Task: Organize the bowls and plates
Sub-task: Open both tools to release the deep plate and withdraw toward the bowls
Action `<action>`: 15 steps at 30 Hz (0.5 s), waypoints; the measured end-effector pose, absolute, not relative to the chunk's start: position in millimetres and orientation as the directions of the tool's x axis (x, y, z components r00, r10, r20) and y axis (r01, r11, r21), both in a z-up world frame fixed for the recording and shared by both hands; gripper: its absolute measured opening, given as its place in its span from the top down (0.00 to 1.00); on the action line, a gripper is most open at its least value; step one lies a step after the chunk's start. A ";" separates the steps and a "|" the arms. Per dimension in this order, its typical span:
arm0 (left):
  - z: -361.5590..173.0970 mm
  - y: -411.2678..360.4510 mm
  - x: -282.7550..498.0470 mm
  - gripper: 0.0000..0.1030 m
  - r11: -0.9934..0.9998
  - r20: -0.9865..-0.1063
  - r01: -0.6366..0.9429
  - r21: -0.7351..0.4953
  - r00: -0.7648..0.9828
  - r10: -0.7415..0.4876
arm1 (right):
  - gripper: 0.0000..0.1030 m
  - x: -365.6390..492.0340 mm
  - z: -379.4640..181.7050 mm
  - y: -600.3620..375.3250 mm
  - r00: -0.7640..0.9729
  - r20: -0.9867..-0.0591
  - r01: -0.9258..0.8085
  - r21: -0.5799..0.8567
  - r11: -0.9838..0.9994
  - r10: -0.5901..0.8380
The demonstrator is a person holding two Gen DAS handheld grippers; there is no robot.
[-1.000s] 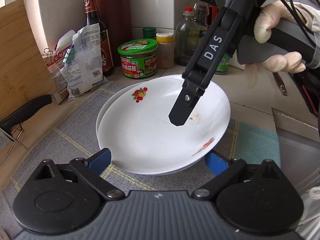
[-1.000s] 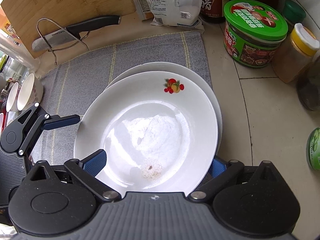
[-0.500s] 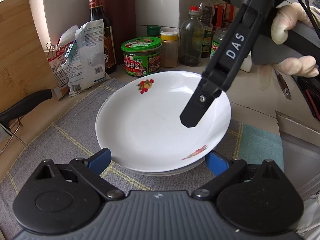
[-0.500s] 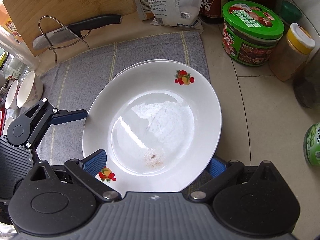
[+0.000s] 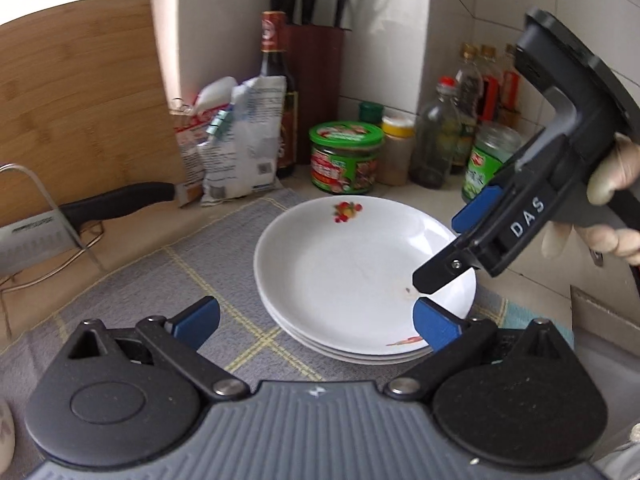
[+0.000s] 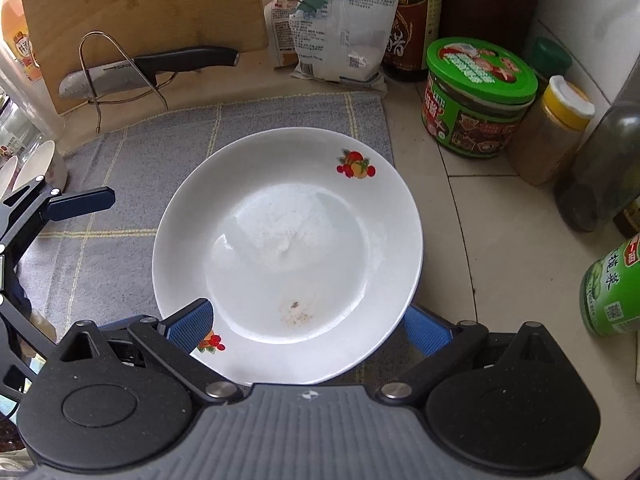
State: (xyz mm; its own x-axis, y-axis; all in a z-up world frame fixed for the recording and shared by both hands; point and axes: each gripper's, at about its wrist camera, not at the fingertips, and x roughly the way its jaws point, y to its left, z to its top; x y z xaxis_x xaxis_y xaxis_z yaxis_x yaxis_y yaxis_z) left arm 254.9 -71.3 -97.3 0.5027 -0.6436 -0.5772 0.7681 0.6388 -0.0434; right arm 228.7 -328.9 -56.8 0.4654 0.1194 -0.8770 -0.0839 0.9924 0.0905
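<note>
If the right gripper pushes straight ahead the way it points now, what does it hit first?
Most likely the top plate of the stack: the right gripper is open, its fingers spanning the near rim. Depth is unclear, but it points down into the plate's bowl, well before the green-lidded jar.

Stack of white plates (image 5: 352, 280) lies flat on a grey checked cloth (image 5: 168, 280), toward the cloth's right side. Left wrist view shows three rims at the near edge, nested and closely aligned. Top plate (image 6: 286, 254) is round, shallow and glossy, facing up, with a red and orange fruit motif (image 6: 355, 164) on the far rim and another on the near rim. Small brown specks mark its well near the front.
</note>
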 end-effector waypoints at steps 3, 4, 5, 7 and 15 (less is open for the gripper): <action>-92.7 -60.1 250.0 0.01 0.685 -0.559 0.728 -0.033 0.555 -0.616 | 0.00 224.3 -50.0 -320.3 0.517 -0.849 -0.122 0.052 0.991 0.108; -90.6 -56.6 247.8 0.01 0.701 -0.552 0.712 -0.032 0.573 -0.606 | 0.00 223.2 -47.8 -317.3 0.533 -0.838 -0.135 0.050 0.990 0.115; -88.3 -53.5 246.0 0.01 0.718 -0.547 0.696 -0.030 0.590 -0.594 | 0.00 223.0 -46.2 -314.7 0.545 -0.830 -0.148 0.049 0.988 0.122; -83.9 -45.4 240.9 0.01 0.748 -0.535 0.663 -0.024 0.623 -0.570 | 0.00 224.1 -42.8 -307.7 0.567 -0.811 -0.179 0.052 0.982 0.146; -70.5 -2.5 206.5 0.01 0.863 -0.533 0.505 0.023 0.736 -0.416 | 0.00 231.7 -37.4 -252.5 0.608 -0.730 -0.374 0.084 0.924 0.313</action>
